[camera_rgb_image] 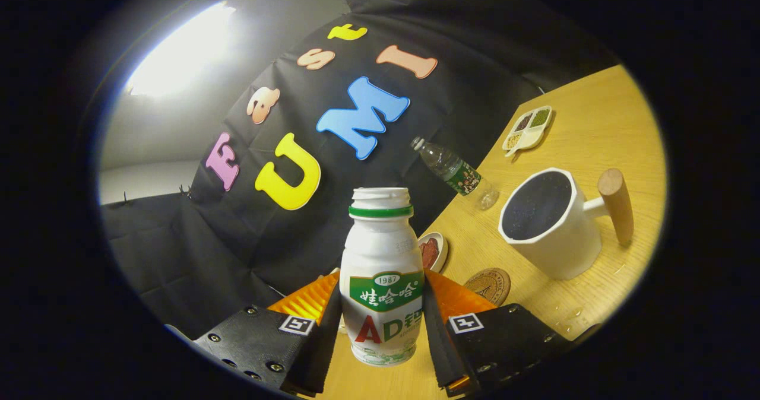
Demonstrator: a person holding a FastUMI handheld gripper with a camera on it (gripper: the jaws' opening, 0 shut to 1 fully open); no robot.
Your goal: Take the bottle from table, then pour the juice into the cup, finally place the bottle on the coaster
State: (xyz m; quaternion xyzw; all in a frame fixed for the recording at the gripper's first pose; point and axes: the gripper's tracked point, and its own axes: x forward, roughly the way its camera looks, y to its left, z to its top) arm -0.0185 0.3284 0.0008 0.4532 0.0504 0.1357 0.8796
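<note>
A white juice bottle (382,269) with a green neck ring and no cap stands between my fingers, and my gripper (382,320) is shut on its lower body, one finger on each side. The whole view is tilted, so the table slopes. Beyond the fingers to the right sits a white cup (549,225) with a dark inside and a wooden handle (616,204). A round brown coaster (490,285) lies on the table between the cup and my right finger.
A clear water bottle (454,172) stands near the table's back edge. A small dish (432,251) with something red sits just behind the juice bottle. Farther back is a divided white tray (528,129) of grains. The wooden table (599,121) ends at the black cloth wall.
</note>
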